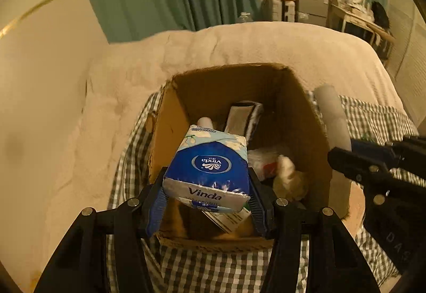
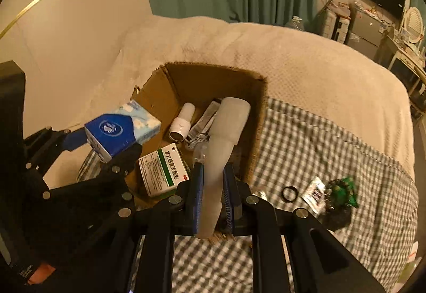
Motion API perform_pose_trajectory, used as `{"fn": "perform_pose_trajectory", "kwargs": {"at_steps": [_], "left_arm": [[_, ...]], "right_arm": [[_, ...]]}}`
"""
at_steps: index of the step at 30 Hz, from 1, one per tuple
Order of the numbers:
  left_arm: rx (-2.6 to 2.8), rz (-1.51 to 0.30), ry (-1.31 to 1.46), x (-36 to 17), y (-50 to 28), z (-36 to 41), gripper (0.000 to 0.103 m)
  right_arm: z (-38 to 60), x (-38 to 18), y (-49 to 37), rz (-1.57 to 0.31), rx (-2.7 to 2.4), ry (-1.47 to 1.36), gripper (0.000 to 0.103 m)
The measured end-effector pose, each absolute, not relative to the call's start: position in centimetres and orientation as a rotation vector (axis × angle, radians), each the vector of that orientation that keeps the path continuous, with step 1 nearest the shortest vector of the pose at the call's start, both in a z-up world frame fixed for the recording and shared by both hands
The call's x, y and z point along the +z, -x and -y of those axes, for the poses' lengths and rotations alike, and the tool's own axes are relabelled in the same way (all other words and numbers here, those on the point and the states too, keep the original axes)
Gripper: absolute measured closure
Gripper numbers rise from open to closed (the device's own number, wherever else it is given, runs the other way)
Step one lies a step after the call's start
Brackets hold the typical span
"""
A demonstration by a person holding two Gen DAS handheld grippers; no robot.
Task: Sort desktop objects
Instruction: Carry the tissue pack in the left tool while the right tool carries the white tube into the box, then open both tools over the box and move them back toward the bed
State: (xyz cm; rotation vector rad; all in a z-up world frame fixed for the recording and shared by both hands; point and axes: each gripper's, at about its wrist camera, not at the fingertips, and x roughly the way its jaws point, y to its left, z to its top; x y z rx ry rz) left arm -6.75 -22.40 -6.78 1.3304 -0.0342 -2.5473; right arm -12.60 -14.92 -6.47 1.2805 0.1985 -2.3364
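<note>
My left gripper (image 1: pixel 206 186) is shut on a blue Vinda tissue pack (image 1: pixel 210 168), held over the open cardboard box (image 1: pixel 165 130); the same pack (image 2: pixel 119 130) shows in the right wrist view over the box's left wall. My right gripper (image 2: pixel 211 173) is shut on the narrow end of a long whitish tube-shaped object (image 2: pixel 226 130), its wide end over the box (image 2: pixel 255 117). The tube (image 1: pixel 332 117) and right gripper (image 1: pixel 346 162) appear just right of the box in the left wrist view. Inside lie a white cylinder (image 2: pixel 182 122), a medicine box (image 2: pixel 162 169) and a foil packet (image 2: pixel 205 117).
The box stands on a checked cloth (image 2: pixel 319 149) over a beige bedcover (image 2: pixel 306 58). On the cloth to the right lie a black ring (image 2: pixel 289 194), a small sachet (image 2: pixel 315 194) and a green wrapper (image 2: pixel 343 189). A wall is at left, green curtains and cluttered furniture behind.
</note>
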Motion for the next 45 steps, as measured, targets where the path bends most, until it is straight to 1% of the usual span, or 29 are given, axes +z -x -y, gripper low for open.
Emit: {"fn": "perform_pose_trajectory", "kwargs": {"at_steps": [2, 5, 11, 12, 13, 14, 15, 16, 19, 20, 22, 27, 29, 30, 31, 35, 37, 40, 43, 45], "left_arm": [[-2.547, -0.029, -1.329, -7.3, 7.0, 23.6, 0.047], [-2.532, -0.076, -1.338, -8.0, 7.4, 24.5, 0.047], [-2.529, -0.025, -1.341, -8.6, 8.0, 24.0, 0.046], [-2.527, -0.024, -1.351, -8.6, 8.1, 23.7, 0.046], [-2.521, -0.020, -1.364, -8.6, 8.2, 23.7, 0.042], [-2.515, -0.015, -1.372, -8.7, 8.3, 23.6, 0.034], [-2.503, 0.004, -1.375, -8.6, 8.2, 23.3, 0.031], [-2.499, 0.027, -1.368, -8.4, 8.1, 23.0, 0.029], [-2.499, 0.076, -1.358, -7.9, 8.1, 22.5, 0.028], [-2.494, 0.084, -1.357, -7.6, 8.0, 22.2, 0.026], [-2.490, 0.078, -1.352, -6.9, 7.9, 21.7, 0.021], [-2.529, 0.045, -1.304, -3.8, 7.2, 19.3, 0.020], [-2.549, 0.029, -1.287, -2.7, 7.1, 18.2, 0.012], [-2.569, 0.012, -1.267, -1.8, 6.9, 17.2, 0.012], [-2.585, 0.002, -1.256, -1.2, 6.9, 16.4, 0.011], [-2.640, -0.024, -1.236, 0.8, 7.0, 12.6, 0.011], [-2.665, -0.025, -1.234, 1.3, 7.0, 10.6, 0.011], [-2.700, 0.013, -1.253, 1.6, 7.2, 7.0, 0.011], [-2.712, 0.058, -1.287, 1.1, 7.8, 3.8, 0.011], [-2.709, 0.057, -1.320, 0.3, 8.6, 2.1, 0.011]], "right_arm": [[15.9, -7.7, 13.2, -0.229, -2.334, -1.287, 0.088], [17.0, -9.0, 13.9, -0.266, -2.326, -1.294, 0.087], [17.4, -10.9, 15.3, -0.281, -2.336, -1.295, 0.086], [17.5, -11.0, 15.4, -0.282, -2.335, -1.296, 0.084], [17.4, -11.0, 15.5, -0.284, -2.337, -1.298, 0.078], [17.2, -10.9, 15.6, -0.283, -2.347, -1.292, 0.073], [17.0, -10.8, 15.6, -0.274, -2.356, -1.282, 0.061], [16.6, -10.4, 15.6, -0.257, -2.361, -1.267, 0.055], [15.5, -9.2, 15.3, -0.251, -2.391, -1.234, 0.055], [15.0, -8.8, 15.2, -0.250, -2.395, -1.229, 0.055], [13.7, -7.9, 14.7, -0.248, -2.420, -1.213, 0.055], [9.7, -5.5, 13.6, -0.236, -2.484, -1.204, 0.055], [7.6, -4.1, 13.1, -0.233, -2.520, -1.196, 0.055], [6.5, -3.5, 12.7, -0.231, -2.540, -1.187, 0.054], [5.1, -2.7, 12.2, -0.226, -2.563, -1.180, 0.051], [0.2, -0.6, 10.8, -0.219, -2.627, -1.170, 0.046], [-2.2, 0.3, 9.8, -0.221, -2.658, -1.168, 0.042], [-5.9, 1.4, 8.7, -0.217, -2.696, -1.176, 0.041], [-9.3, 1.6, 7.8, -0.213, -2.731, -1.192, 0.041], [-11.2, 1.3, 7.6, -0.198, -2.747, -1.212, 0.041]]}}
